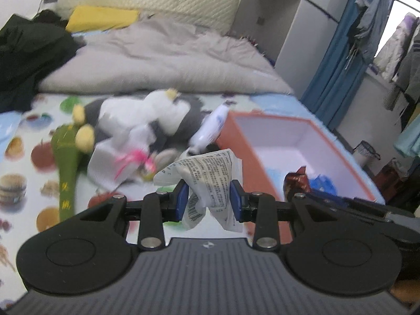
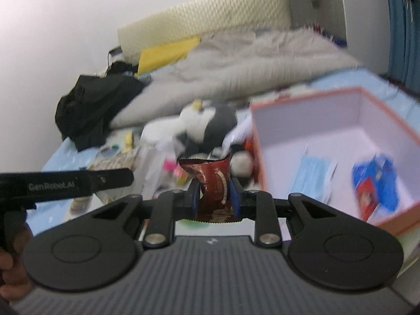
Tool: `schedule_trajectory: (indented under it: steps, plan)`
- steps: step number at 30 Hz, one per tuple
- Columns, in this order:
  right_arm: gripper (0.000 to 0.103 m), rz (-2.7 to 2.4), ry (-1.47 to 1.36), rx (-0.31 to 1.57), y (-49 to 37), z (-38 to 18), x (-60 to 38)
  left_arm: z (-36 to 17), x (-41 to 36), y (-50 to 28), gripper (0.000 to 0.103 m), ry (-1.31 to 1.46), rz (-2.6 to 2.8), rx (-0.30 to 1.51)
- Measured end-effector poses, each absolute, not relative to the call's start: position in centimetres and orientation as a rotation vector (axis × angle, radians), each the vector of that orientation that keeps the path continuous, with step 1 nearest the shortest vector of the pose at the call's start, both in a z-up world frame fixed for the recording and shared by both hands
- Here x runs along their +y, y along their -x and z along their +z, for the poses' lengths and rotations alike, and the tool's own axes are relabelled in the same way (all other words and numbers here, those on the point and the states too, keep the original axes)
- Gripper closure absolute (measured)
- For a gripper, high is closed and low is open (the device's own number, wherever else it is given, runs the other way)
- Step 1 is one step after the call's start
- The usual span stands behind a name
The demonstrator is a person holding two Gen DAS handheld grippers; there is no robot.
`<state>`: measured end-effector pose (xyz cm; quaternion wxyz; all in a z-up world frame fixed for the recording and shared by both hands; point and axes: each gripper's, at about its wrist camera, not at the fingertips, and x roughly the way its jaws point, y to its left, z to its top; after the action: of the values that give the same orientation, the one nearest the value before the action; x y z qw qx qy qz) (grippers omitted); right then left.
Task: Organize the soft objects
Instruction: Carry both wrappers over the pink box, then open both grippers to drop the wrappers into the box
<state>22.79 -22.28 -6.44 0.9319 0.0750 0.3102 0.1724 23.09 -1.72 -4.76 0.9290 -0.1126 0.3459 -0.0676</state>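
Observation:
My left gripper (image 1: 209,199) is shut on a crumpled white packet (image 1: 210,181) with small black print, held above the bed. My right gripper (image 2: 214,199) is shut on a dark red snack packet (image 2: 215,186), which also shows at the right of the left wrist view as the red packet (image 1: 298,181). An orange box (image 1: 296,141) with a white inside stands open on the bed to the right; the same box (image 2: 338,136) holds a light blue mask (image 2: 313,173) and a blue and red packet (image 2: 374,183). A heap of plush toys (image 1: 147,120) lies left of the box.
A green plush (image 1: 65,162) and a white bottle-shaped toy (image 1: 210,128) lie by the heap on the fruit-print sheet (image 1: 23,178). Behind are a grey blanket (image 1: 162,60), black clothing (image 1: 29,52), a yellow cushion (image 1: 102,17) and a cream headboard. Blue curtains (image 1: 338,52) hang right.

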Motion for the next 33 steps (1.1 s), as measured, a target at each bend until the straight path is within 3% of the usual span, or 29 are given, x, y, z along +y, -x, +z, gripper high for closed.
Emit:
schedule_trajectory:
  steps: [7,14,33]
  plan:
    - [0.075,0.297,-0.134,0.560,-24.4,-1.7,-25.5,-0.5,-5.2,-26.1,0.063,0.210,-0.202,0.676]
    - [0.075,0.218,-0.122,0.596,-27.1,-0.9,-29.0,0.7,-10.1,-30.1,0.063,0.178,-0.283,0.708]
    - [0.074,0.068,-0.204,0.890,-32.3,-11.6,-36.0,-10.1,-20.1,-39.8,0.063,0.087,-0.395,0.973]
